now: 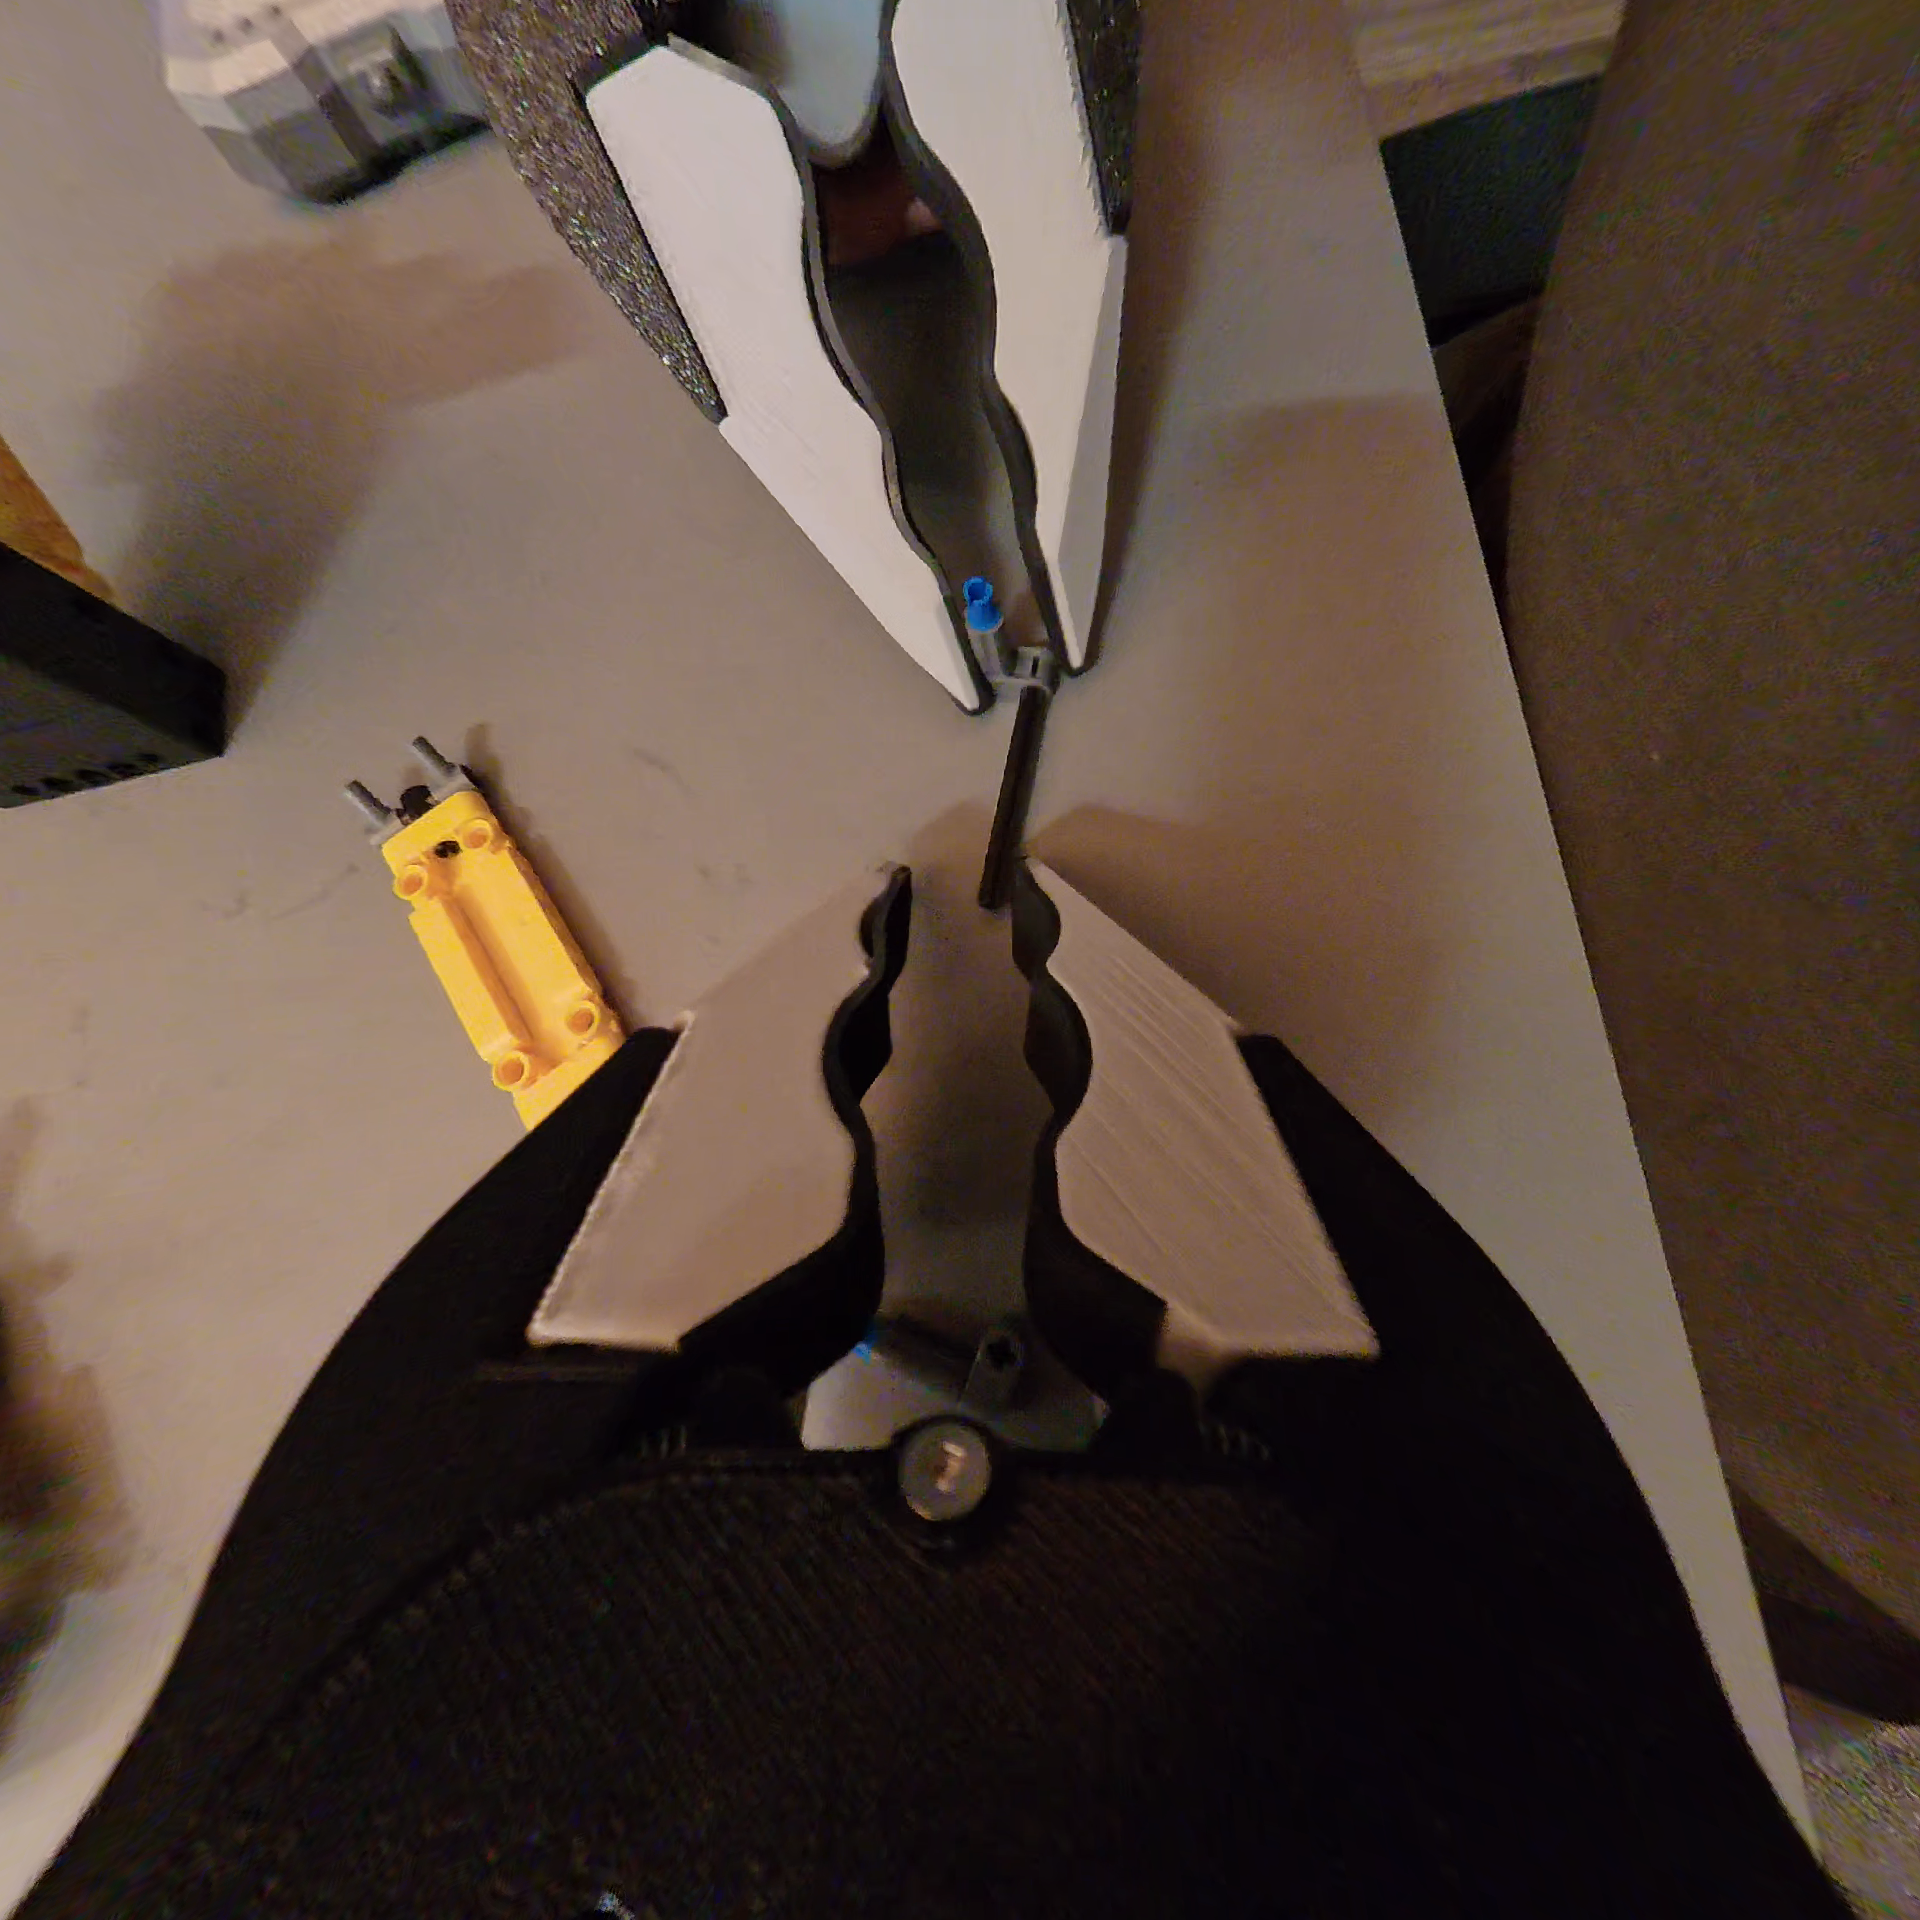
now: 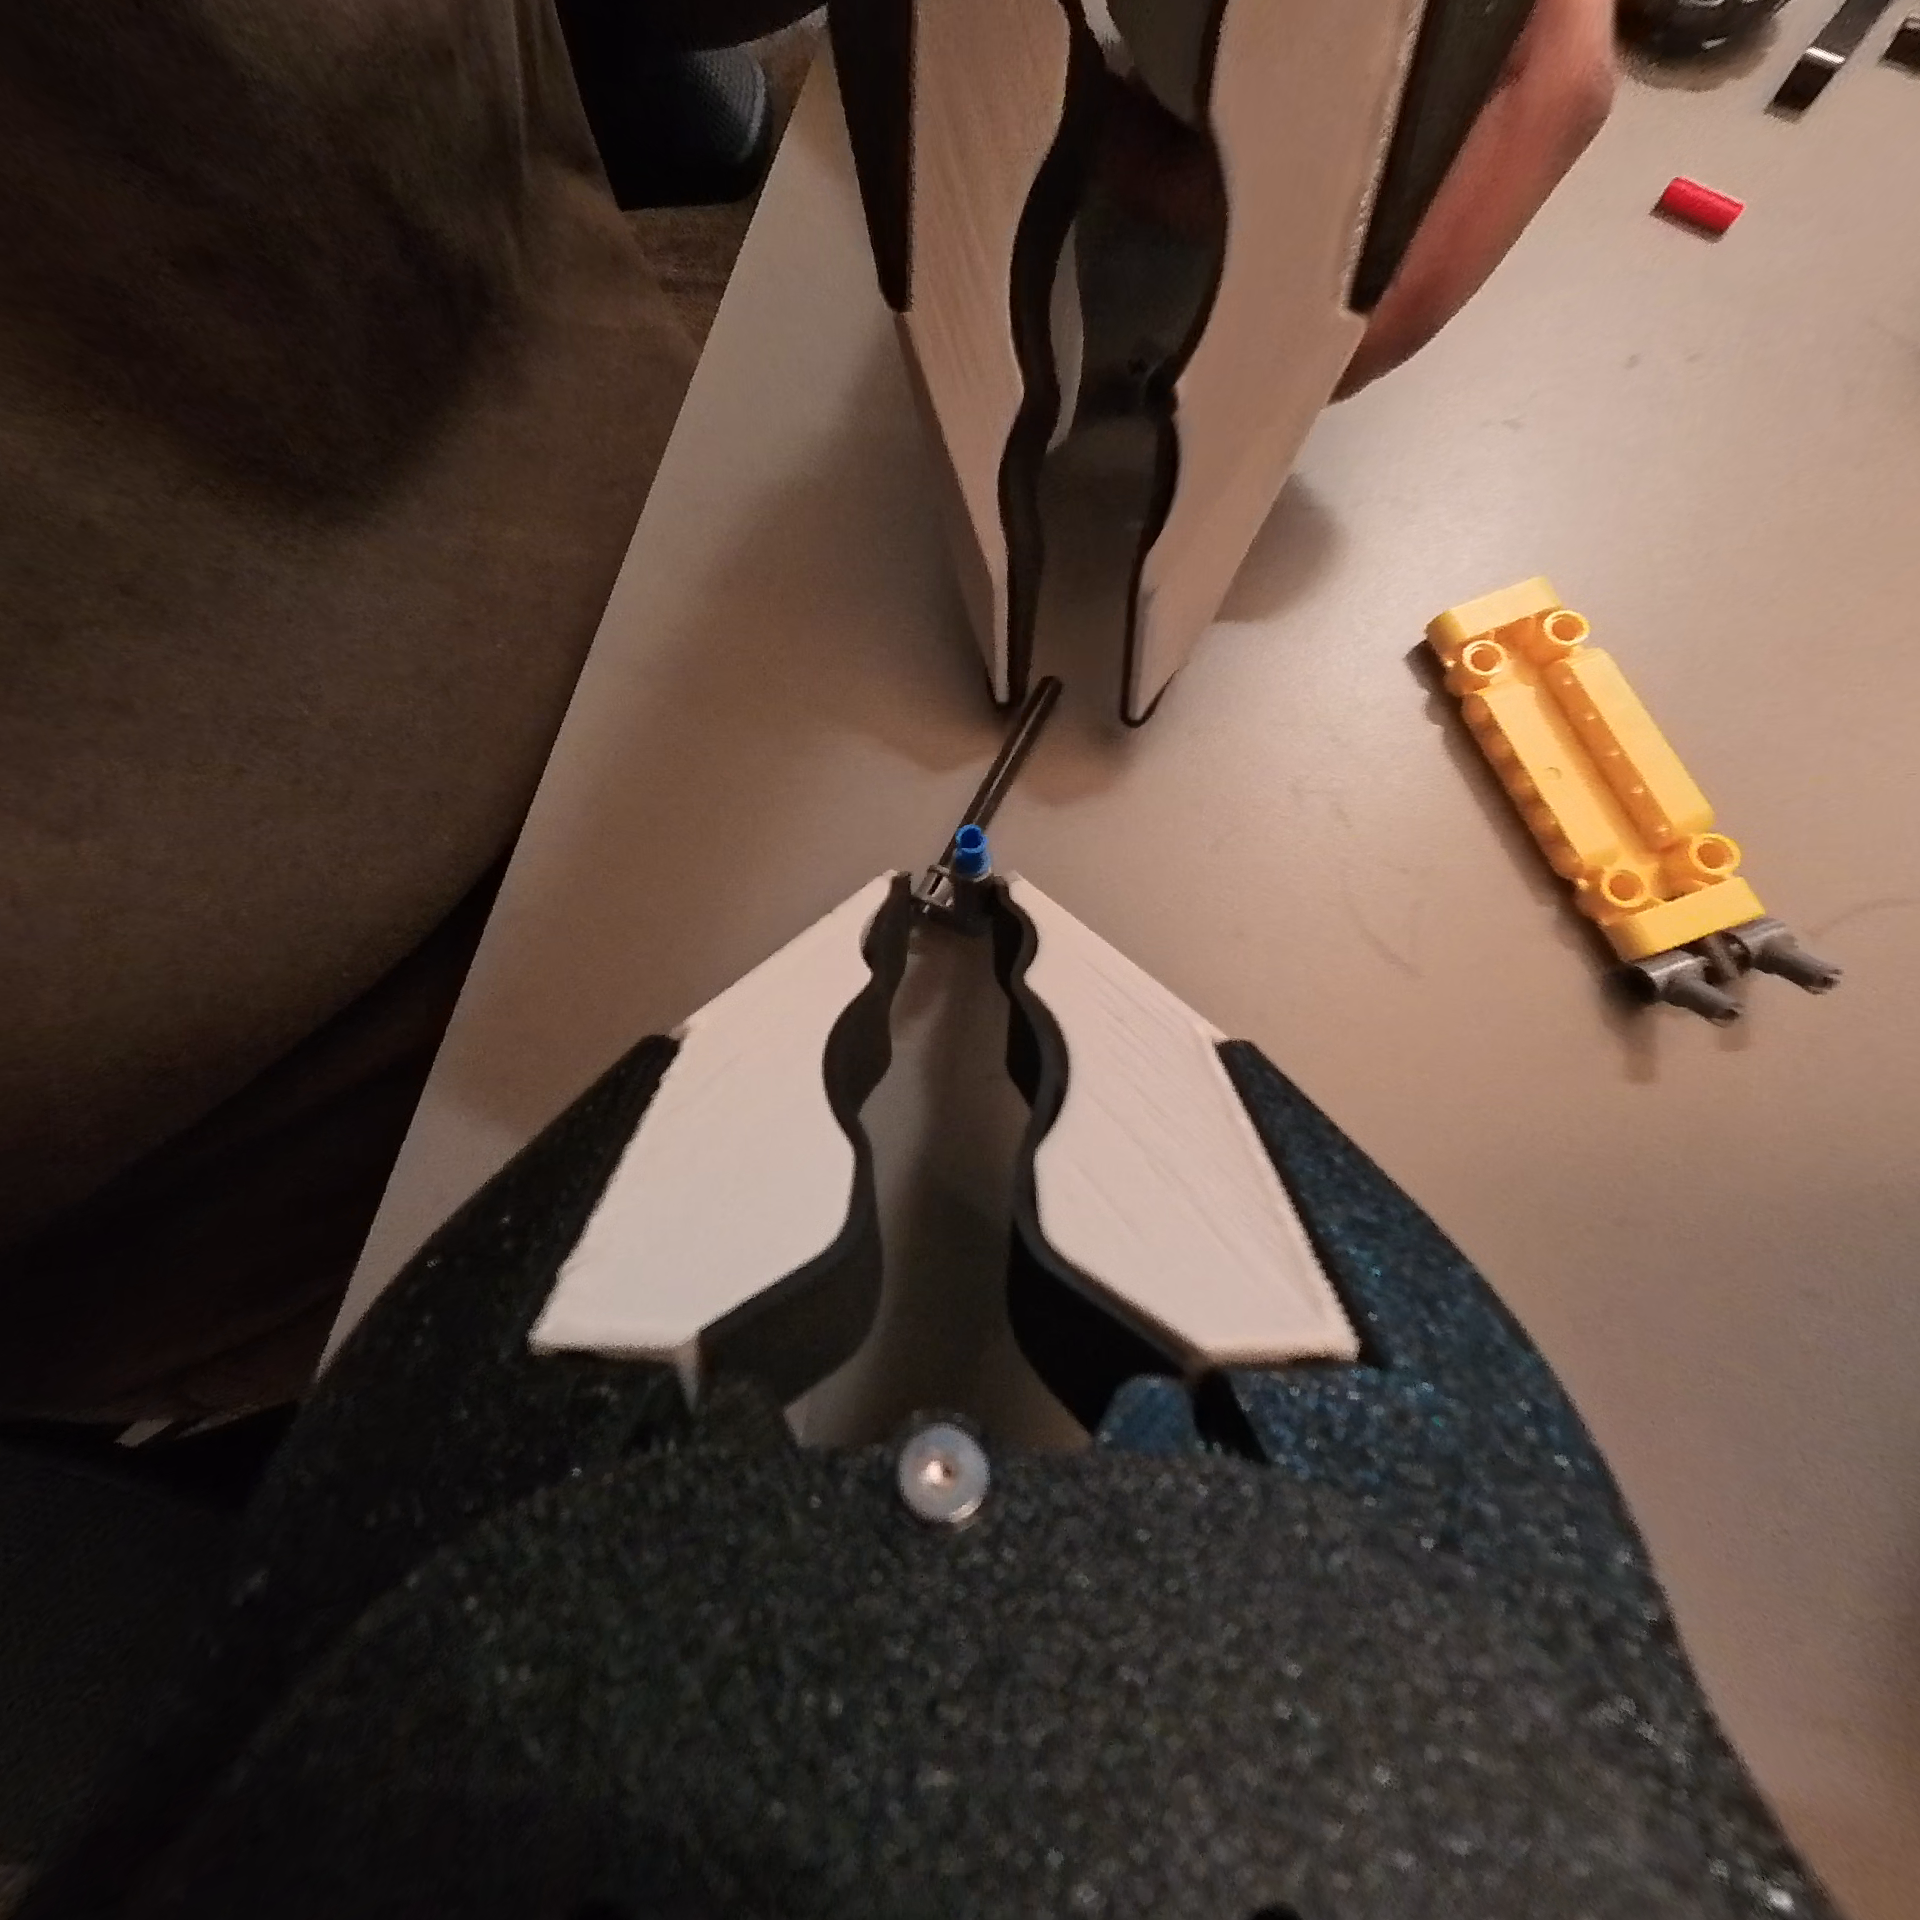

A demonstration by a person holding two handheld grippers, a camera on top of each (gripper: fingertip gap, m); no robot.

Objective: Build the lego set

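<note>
Fingertips of right gripper (image 2: 948, 894) pinched a grey connector (image 2: 940, 902) with blue pin (image 2: 971, 840) and black axle (image 2: 1013, 764); left gripper (image 1: 961, 883) stood slightly parted, touching the axle end, yellow brick (image 1: 499, 956) nearby on the table (image 1: 623, 582).

Dim warm indoor light, soft shadows, wide-angle bending at edges, blurred corners, mild grain

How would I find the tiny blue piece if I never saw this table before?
Start at the pale table and find the two grippers pointing at each other near its edge. The right gripper pinches a small grey connector on a thin black rod. The blue pin sticks out of that connector, the only blue part; the big brick nearby is yellow.
</note>
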